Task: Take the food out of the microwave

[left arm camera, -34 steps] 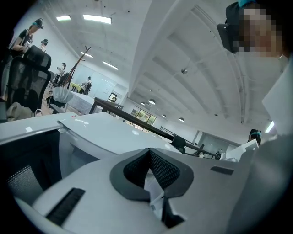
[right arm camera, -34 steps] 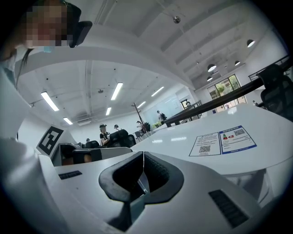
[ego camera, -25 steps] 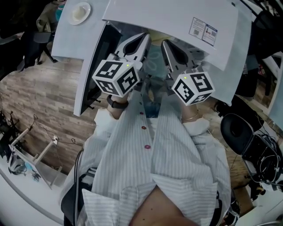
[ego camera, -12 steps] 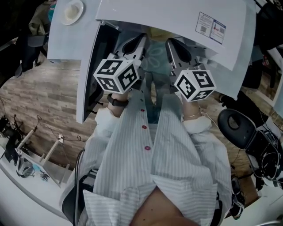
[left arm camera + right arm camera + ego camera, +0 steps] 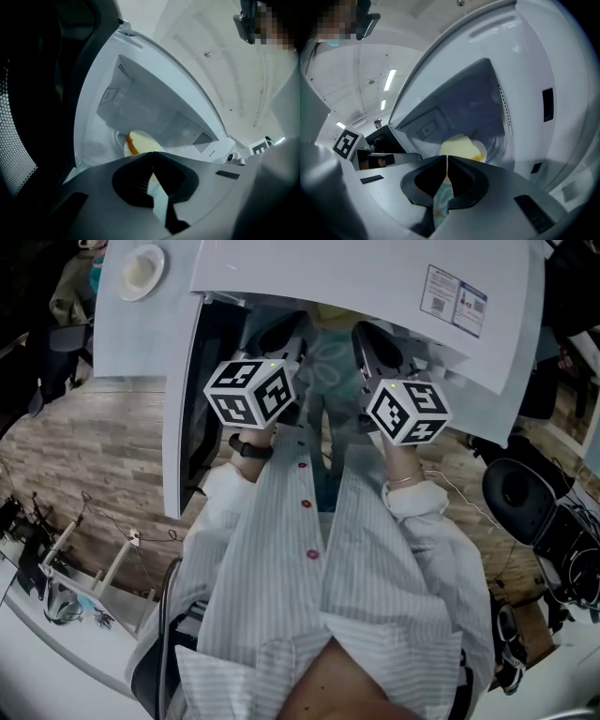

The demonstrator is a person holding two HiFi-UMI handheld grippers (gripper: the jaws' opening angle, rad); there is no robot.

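Microwave (image 5: 375, 282): door (image 5: 180, 427) swung wide to the left, leaving the cavity open for reaching in.
Food (image 5: 139, 142): pale piece with an orange edge, lying inside the cavity, not yet taken out.
Left gripper (image 5: 152, 154): jaws pressed together and empty, aimed at the food but short of it.
Right gripper (image 5: 446, 157): likewise closed on nothing, beside the left and facing the cavity.
Next, judged: the jaws must part before either gripper can take the food.

place: a lab-like workroom
floor: wood-look planks (image 5: 84, 456)
furniture: black swivel chair (image 5: 514, 491)
clutter: loose cables (image 5: 567, 563)
ceiling: strip lights (image 5: 390, 78) overhead
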